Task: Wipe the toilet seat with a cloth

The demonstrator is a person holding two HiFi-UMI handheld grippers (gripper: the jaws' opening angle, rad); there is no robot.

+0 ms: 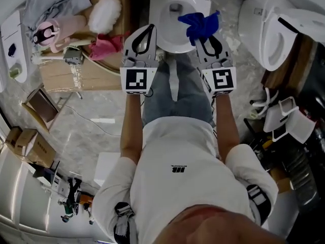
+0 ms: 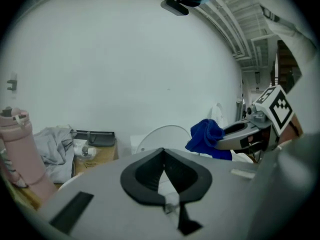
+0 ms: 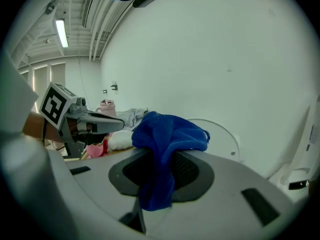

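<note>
The white toilet (image 1: 165, 22) stands straight ahead of the person's knees in the head view, its raised lid (image 2: 161, 136) showing as a white disc behind both sets of jaws. My right gripper (image 1: 204, 35) is shut on a blue cloth (image 1: 199, 24), which it holds just above the right side of the bowl. In the right gripper view the blue cloth (image 3: 167, 139) bunches over the jaws and hangs down between them. My left gripper (image 1: 145, 34) hovers by the bowl's left side, jaws closed together with nothing between them. In the left gripper view the cloth (image 2: 207, 136) sits to the right.
A second white toilet (image 1: 268, 29) stands at the right. On the left, a low cardboard-topped stand (image 1: 76, 75) carries a pink bottle (image 1: 51, 33), a white fluffy duster (image 1: 105, 13), a pink rag (image 1: 106, 48) and grey fabric (image 1: 48, 1). Brackets and tools (image 1: 284, 118) lie at the right.
</note>
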